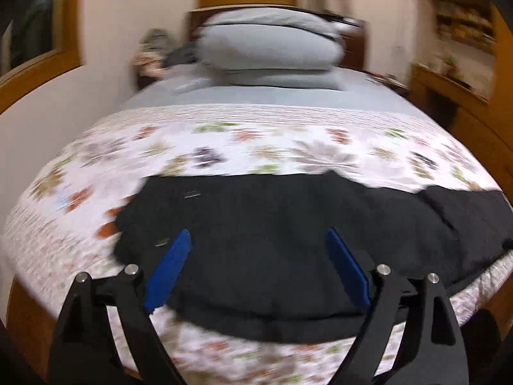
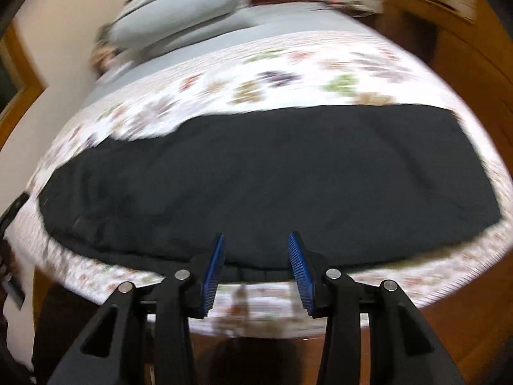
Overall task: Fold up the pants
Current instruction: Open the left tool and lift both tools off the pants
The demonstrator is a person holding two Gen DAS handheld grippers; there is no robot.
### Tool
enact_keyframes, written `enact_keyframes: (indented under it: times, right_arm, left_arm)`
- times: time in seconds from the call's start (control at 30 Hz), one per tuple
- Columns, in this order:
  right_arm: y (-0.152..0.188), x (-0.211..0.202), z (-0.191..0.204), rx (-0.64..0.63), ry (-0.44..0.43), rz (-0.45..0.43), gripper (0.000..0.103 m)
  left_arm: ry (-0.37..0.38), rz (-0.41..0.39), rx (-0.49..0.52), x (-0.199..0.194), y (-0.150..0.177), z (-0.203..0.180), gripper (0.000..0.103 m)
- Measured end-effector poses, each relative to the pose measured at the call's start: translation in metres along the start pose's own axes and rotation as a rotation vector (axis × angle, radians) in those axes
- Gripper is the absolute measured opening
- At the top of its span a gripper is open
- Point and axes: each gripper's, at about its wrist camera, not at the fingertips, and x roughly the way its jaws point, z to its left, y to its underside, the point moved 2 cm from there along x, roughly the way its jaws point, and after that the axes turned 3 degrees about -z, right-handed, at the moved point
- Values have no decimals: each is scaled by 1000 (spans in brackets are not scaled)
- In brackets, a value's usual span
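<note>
Black pants [image 1: 288,240] lie spread flat across the near end of a bed with a floral cover [image 1: 256,138]. They also fill the middle of the right wrist view [image 2: 272,179], their near edge close to the bed's front edge. My left gripper [image 1: 258,235] is open and empty, hovering over the pants' left part, with its blue pads [image 1: 168,272] wide apart. My right gripper [image 2: 256,237] is open and empty, held above the pants' near edge. Both views are motion-blurred.
Grey pillows [image 1: 269,48] are stacked at the head of the bed against a dark headboard. A pale wall runs along the left. Wooden furniture [image 1: 449,89] stands to the right of the bed. Brown wooden floor [image 2: 449,320] lies beyond the bed's front edge.
</note>
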Motion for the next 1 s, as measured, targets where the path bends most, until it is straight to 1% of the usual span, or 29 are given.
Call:
enact_keyframes:
  times: [0.03,0.1,0.17,0.2,0.23,0.33,0.4,0.5,0.57,0.67,0.73,0.83,0.93,1.0]
  right_arm:
    - [-1,-4,-16,36,18,-14,43]
    - [-3,-11,-53,126,50,-31,47]
    - [-2,-20,-95,240,84,-58,57]
    - [-1,-23,-113,286,93,-63,58]
    - [0,-26,-137,340,105,-65,58]
    - [7,-28,-184,439,145,-72,58]
    - [13,-25,-203,469,165,-67,58]
    - [22,-18,-234,563,142,-76,58]
    - [26,-13,-242,599,110,-92,58]
    - [30,-3,-245,639,63,-92,59]
    - [30,4,-234,662,20,-93,59]
    - [31,12,-230,701,-53,-87,59]
    - [25,20,-220,691,-89,-88,59]
    - [21,29,-215,688,-107,-82,59]
  left_arm:
    - [27,8,4,6,-4,-12,87]
    - [74,2,0,15,-9,-33,87]
    - [92,-1,6,23,-13,-55,89]
    - [98,-6,14,29,-15,-67,89]
    - [98,-11,23,33,-15,-75,89]
    - [109,-16,37,44,-15,-104,89]
    - [115,-25,44,50,-19,-123,89]
    - [150,-43,55,51,-26,-154,89]
    - [159,-56,71,51,-27,-172,89]
    - [160,-50,94,59,-21,-193,89]
    - [155,-37,102,64,-16,-199,89]
    - [142,-16,126,72,-6,-207,90]
    - [114,13,152,82,3,-206,90]
    - [105,34,152,88,7,-202,89]
